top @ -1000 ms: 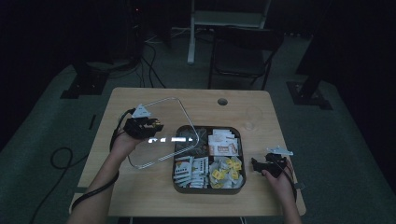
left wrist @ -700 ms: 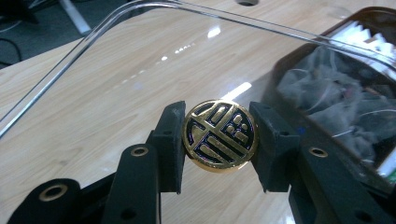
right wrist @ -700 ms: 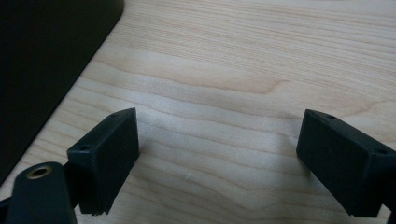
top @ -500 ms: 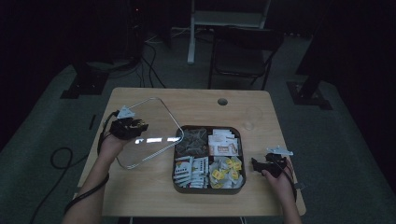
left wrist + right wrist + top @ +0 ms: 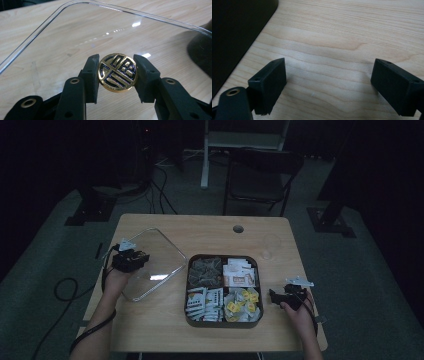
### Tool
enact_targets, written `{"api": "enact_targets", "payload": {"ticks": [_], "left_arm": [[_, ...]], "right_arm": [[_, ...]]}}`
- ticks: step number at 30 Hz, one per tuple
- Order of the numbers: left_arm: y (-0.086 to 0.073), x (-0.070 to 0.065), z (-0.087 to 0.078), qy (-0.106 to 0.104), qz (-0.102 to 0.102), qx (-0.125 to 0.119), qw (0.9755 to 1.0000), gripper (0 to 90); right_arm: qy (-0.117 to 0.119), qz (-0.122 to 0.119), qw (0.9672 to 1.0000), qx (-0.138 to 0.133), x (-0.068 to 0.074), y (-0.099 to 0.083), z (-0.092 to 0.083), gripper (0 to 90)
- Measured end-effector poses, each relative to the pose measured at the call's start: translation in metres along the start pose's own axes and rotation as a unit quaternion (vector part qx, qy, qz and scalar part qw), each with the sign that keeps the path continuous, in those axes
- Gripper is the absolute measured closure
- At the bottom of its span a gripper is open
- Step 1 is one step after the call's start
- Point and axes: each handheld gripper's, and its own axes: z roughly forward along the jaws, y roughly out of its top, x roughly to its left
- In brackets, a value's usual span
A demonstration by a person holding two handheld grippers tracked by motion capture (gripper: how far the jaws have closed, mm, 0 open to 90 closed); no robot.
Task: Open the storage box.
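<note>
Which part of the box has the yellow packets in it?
The near right compartment of the dark tray. Its packets are yellow; the other three hold brown, white-and-orange and white ones.

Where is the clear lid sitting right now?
In the high view the clear lid lies over the table's left half, just left of the dark compartment tray, with the left gripper clamped on its round gold knob.

A clear plastic lid (image 5: 150, 262) with rounded corners was laid flat on the wooden table, just left of the dark compartment tray. Its round gold knob (image 5: 117, 72), marked with a dark blue emblem, was seen at the lid's centre, clamped from both sides.
</note>
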Motion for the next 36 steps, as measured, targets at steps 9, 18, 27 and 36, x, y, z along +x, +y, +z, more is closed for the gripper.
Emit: {"api": "enact_targets", "payload": {"ticks": [9, 18, 27, 36], "left_arm": [[-0.008, 0.001, 0.019, 0.016, -0.019, 0.007, 0.9997, 59.7], [-0.009, -0.001, 0.040, 0.026, -0.036, 0.012, 0.9990, 59.7], [-0.004, -0.005, 0.056, 0.030, -0.030, 0.023, 0.9988, 59.6], [-0.007, -0.004, 0.066, 0.034, -0.035, 0.017, 0.9987, 59.5]], "right_arm": [[0.000, 0.000, 1.0000, 0.000, 0.000, 0.000, 0.000, 12.7], [0.000, 0.000, 1.0000, 0.000, 0.000, 0.000, 0.000, 12.6], [0.000, 0.000, 1.0000, 0.000, 0.000, 0.000, 0.000, 12.7], [0.000, 0.000, 1.0000, 0.000, 0.000, 0.000, 0.000, 12.7]]}}
